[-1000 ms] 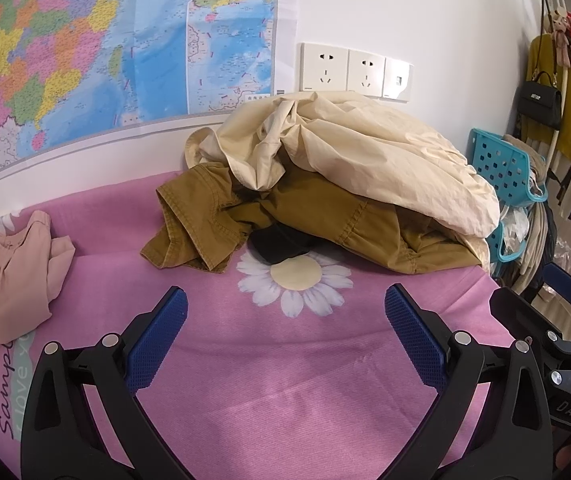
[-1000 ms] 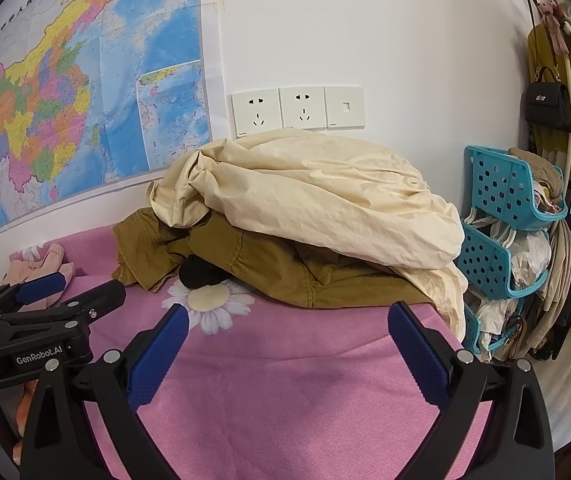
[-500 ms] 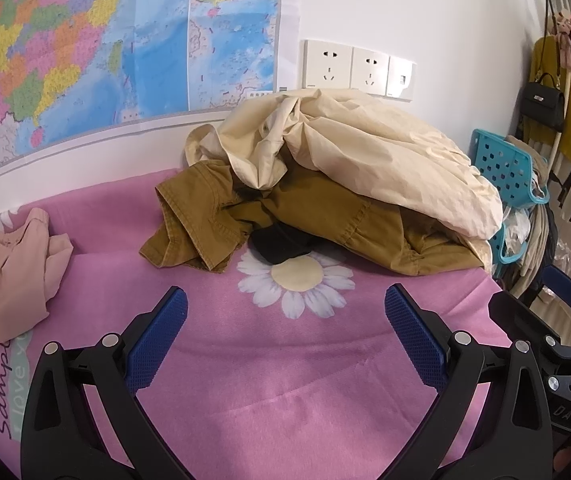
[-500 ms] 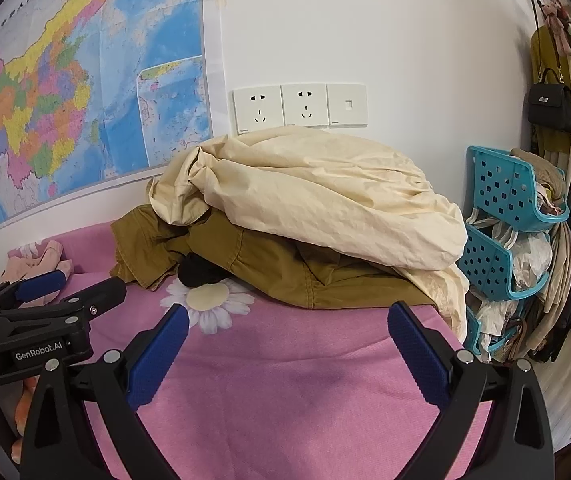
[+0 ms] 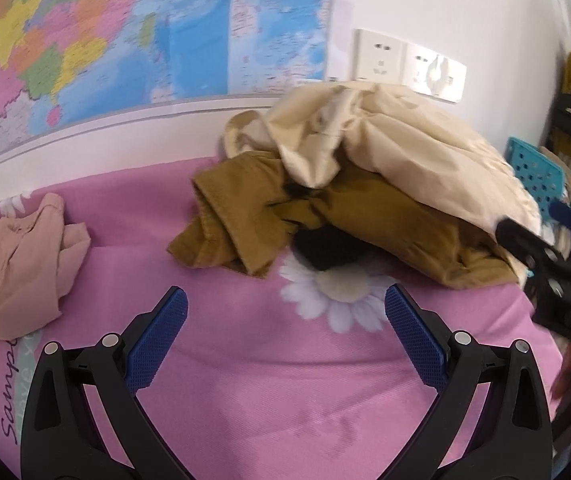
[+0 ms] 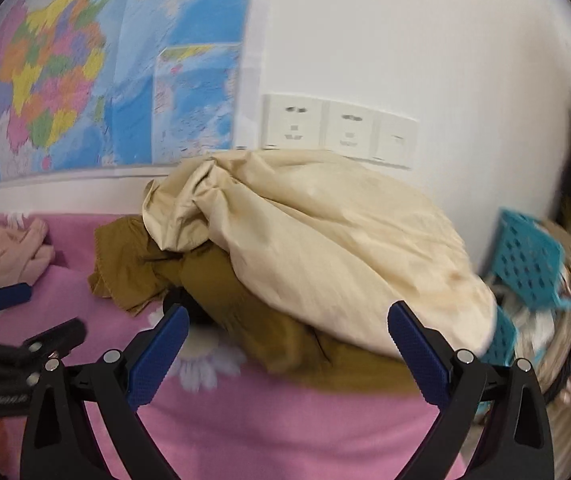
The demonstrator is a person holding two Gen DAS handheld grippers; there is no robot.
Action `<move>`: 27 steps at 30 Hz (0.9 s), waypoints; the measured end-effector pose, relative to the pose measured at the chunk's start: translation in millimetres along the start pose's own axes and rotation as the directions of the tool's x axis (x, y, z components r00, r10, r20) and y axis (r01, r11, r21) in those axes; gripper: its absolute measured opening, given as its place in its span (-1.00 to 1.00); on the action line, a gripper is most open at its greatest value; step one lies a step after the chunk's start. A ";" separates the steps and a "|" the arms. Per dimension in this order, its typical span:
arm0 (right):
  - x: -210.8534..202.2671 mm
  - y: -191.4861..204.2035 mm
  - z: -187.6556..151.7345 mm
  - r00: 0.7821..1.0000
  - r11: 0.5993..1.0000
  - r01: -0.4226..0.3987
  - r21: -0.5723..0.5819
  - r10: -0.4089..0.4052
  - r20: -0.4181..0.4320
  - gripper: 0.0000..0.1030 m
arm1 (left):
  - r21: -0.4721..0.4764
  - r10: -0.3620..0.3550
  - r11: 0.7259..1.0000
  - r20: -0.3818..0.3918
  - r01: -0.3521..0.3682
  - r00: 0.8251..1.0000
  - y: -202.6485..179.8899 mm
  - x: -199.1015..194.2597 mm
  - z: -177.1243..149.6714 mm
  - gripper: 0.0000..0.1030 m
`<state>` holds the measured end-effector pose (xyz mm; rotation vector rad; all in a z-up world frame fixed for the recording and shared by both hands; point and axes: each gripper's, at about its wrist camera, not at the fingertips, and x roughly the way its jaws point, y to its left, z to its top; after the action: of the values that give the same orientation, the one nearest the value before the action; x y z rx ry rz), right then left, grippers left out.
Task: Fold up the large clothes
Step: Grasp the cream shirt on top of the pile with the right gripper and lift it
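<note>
Currently, both grippers are held over the pink sheet (image 5: pixel 269 392), short of the clothes pile. The left gripper (image 5: pixel 285 320) is spread wide, with nothing between its blue pads (image 5: pixel 157 340); only sheet and a printed daisy (image 5: pixel 337 300) are seen in the gap. The right gripper (image 6: pixel 287 338) is likewise spread wide and empty, its pads framing the near edge of the pile.

The pile is seen against the wall, below the sockets (image 6: pixel 337 128). A cream garment (image 6: pixel 325 248) lies on top, bunched and draped over a mustard garment (image 5: pixel 253 220), whose folded edge juts out toward the left. A black item (image 5: pixel 325 248) is partly tucked under the mustard one, touching the daisy. What the black item is cannot be told.

A peach garment (image 5: pixel 17 264) lies crumpled well apart at the sheet's left side. A map (image 5: pixel 105 48) is fixed to the wall behind. A teal basket (image 6: pixel 529 256) stands just beside the bed at right. Both views are motion-blurred. In the left view, the right gripper is seen at the far right edge, near the pile.
</note>
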<state>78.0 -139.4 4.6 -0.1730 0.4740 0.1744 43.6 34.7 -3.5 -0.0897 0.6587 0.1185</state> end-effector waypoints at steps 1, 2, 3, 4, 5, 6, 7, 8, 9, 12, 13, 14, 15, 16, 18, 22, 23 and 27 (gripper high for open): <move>15.5 6.9 7.7 1.000 0.999 0.005 -0.039 -0.005 -0.019 0.89 | -0.002 0.006 1.000 -0.001 -0.006 1.000 3.4 2.9 1.9 0.90; 24.8 11.6 12.2 1.000 0.998 0.010 -0.063 -0.011 -0.024 0.89 | -0.003 0.016 1.000 -0.003 -0.016 1.000 6.5 5.9 3.8 0.90; 36.1 16.2 17.1 0.999 0.995 0.018 -0.094 -0.021 -0.025 0.89 | -0.006 0.028 1.000 -0.004 -0.028 1.000 10.0 9.1 5.7 0.89; 47.3 20.1 21.1 0.999 0.992 0.025 -0.121 -0.029 -0.030 0.89 | -0.008 0.032 0.999 -0.007 -0.032 0.999 12.8 11.2 6.9 0.89; 61.7 24.4 26.1 0.999 0.990 0.018 -0.140 -0.025 -0.046 0.89 | -0.009 0.037 0.999 -0.009 -0.037 0.999 15.5 13.6 7.9 0.89; 75.1 27.9 30.5 0.998 0.988 0.001 -0.151 -0.011 -0.066 0.88 | -0.012 0.046 0.999 -0.013 -0.046 0.999 18.9 17.0 9.5 0.90; 88.7 31.5 34.9 0.997 0.986 0.002 -0.167 -0.015 -0.076 0.89 | -0.013 0.049 0.999 -0.015 -0.049 0.999 21.2 19.1 10.5 0.90; 97.0 34.1 37.4 0.996 0.984 0.008 -0.180 -0.023 -0.084 0.89 | -0.014 0.054 0.998 -0.017 -0.055 0.998 23.6 21.6 11.2 0.90; 108.4 37.9 40.7 0.995 0.978 0.024 -0.207 -0.043 -0.088 0.89 | -0.017 0.062 0.998 -0.020 -0.062 0.998 26.6 24.7 11.9 0.90; 132.8 43.4 49.0 0.992 0.964 0.057 -0.261 -0.083 -0.091 0.88 | -0.015 0.075 0.997 -0.033 -0.075 0.997 32.4 32.9 12.9 0.89; 138.3 44.0 52.0 0.992 0.961 0.060 -0.270 -0.087 -0.089 0.88 | -0.014 0.077 0.997 -0.037 -0.077 0.996 34.0 35.0 13.1 0.89; 140.5 44.6 54.3 0.992 0.959 0.064 -0.277 -0.091 -0.085 0.83 | -0.012 0.081 0.997 -0.042 -0.081 0.996 35.9 37.9 13.4 0.89; 142.1 46.0 57.8 0.993 0.953 0.063 -0.295 -0.090 -0.080 0.64 | -0.011 0.086 0.996 -0.045 -0.086 0.995 37.7 40.6 13.7 0.90; 143.5 48.5 61.0 0.992 0.943 0.063 -0.327 -0.095 -0.084 0.39 | -0.009 0.088 0.996 -0.047 -0.089 0.995 39.1 41.6 13.7 0.90; 142.9 51.3 67.3 0.991 0.930 0.047 -0.364 -0.089 -0.098 -0.37 | -0.010 0.093 0.996 -0.053 -0.094 0.994 43.1 46.6 14.9 0.90; 122.5 44.5 89.0 0.996 0.925 0.050 -0.378 -0.076 -0.053 -0.91 | -0.004 0.105 0.994 -0.049 -0.105 0.993 46.9 51.4 17.7 0.90; 112.9 38.9 92.1 0.997 0.931 0.049 -0.361 -0.067 -0.039 -0.91 | 0.001 0.108 0.994 -0.044 -0.108 0.993 47.7 52.4 18.8 0.90; 62.2 -3.8 131.1 0.997 0.973 0.039 -0.229 -0.023 0.072 -0.92 | 0.010 0.098 0.995 -0.029 -0.097 0.995 50.9 56.9 27.1 0.90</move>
<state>190.5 -108.3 90.9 -0.4008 0.3817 0.2041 97.5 92.9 -19.4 -0.0510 0.6930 0.2087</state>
